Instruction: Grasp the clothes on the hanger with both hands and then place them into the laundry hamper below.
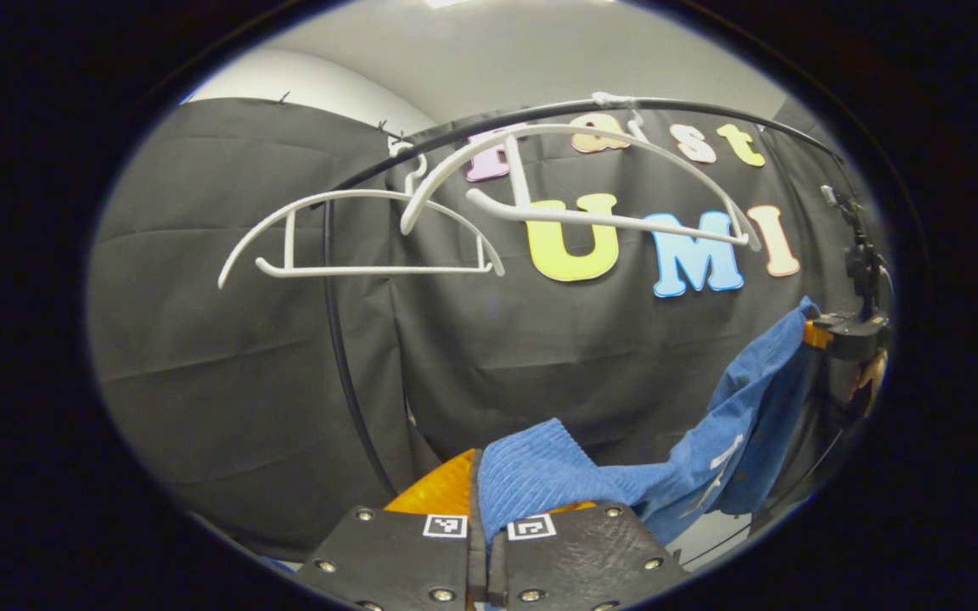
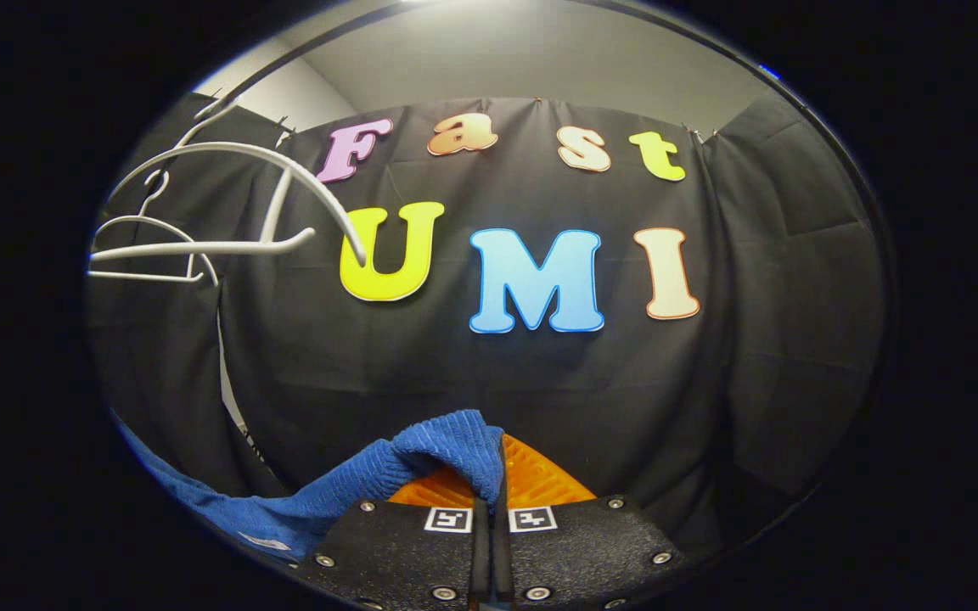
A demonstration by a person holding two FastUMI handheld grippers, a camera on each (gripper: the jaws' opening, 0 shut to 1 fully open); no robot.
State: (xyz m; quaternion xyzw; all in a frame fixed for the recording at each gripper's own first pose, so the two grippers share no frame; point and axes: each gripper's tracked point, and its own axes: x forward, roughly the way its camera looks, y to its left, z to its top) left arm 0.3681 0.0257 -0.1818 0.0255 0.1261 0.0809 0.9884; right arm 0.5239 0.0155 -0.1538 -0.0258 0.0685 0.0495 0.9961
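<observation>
The blue cloth [image 1: 540, 479] is pinched tight in the left gripper [image 1: 479, 509] jaws and the right gripper [image 2: 489, 496] jaws, sagging between them.

blue ribbed cloth [image 1: 540, 479], white hangers [image 1: 353, 246]

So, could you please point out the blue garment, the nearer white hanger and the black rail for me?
blue garment [image 1: 540, 484]: left gripper view, ribbed fold just above the fingers.
nearer white hanger [image 1: 608, 219]: left gripper view, its lower crossbar.
black rail [image 1: 710, 107]: left gripper view, the curved top bar.
</observation>
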